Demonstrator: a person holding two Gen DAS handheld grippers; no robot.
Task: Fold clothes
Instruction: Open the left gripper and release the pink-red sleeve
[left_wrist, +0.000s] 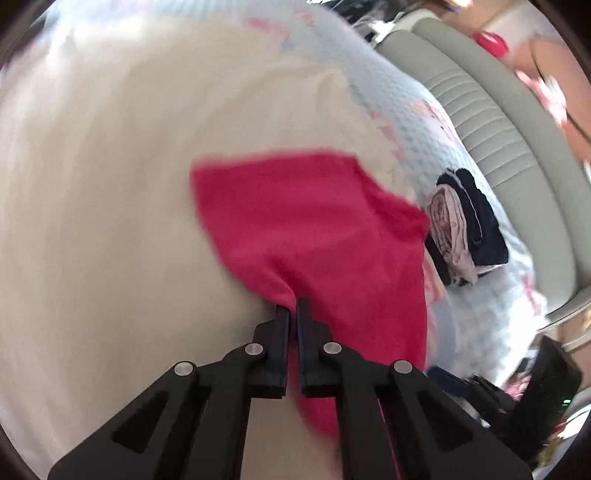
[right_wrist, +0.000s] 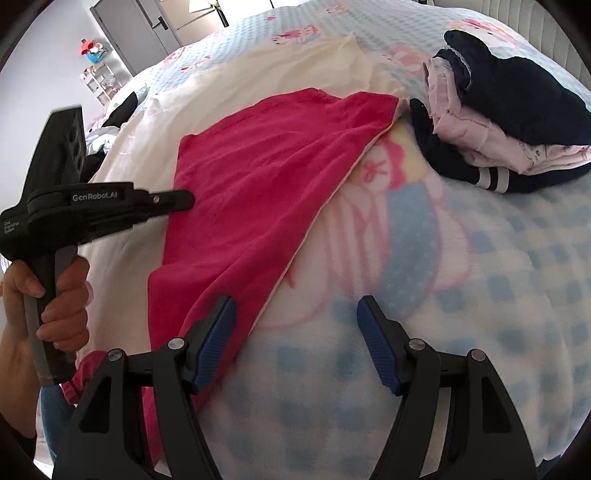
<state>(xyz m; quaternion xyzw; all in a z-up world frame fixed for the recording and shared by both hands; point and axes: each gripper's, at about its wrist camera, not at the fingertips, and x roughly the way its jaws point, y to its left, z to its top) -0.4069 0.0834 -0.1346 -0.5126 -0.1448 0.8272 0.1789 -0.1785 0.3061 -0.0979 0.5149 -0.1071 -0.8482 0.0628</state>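
The left hand-held gripper (left_wrist: 293, 304) was clenched on a pinch of the pink garment (left_wrist: 314, 221), its two black fingers nearly together with a fold of the cloth bunched between their tips. From the right wrist view the same tool (right_wrist: 184, 198) reached in from the left, gripped around its handle by a person's hand (right_wrist: 55, 295).

The pink garment (right_wrist: 258, 177) lay spread on the bed, mostly over a cream cloth (right_wrist: 258, 66) and partly over the blue-and-white checked blanket (right_wrist: 480, 258) with its pink cartoon figures. Its near end trailed towards the bed's near edge.

The right hand-held gripper (right_wrist: 295, 306) stood released, blue pads wide apart, nothing between them. Its left finger (right_wrist: 218, 332) hung over the garment's right edge; whether it touched the cloth I could not tell. The right finger was over bare blanket.

At the far right of the bed sat a pile of folded clothes (right_wrist: 517, 122), dark navy and pale pink pieces stacked together, close beside the garment's far right corner.
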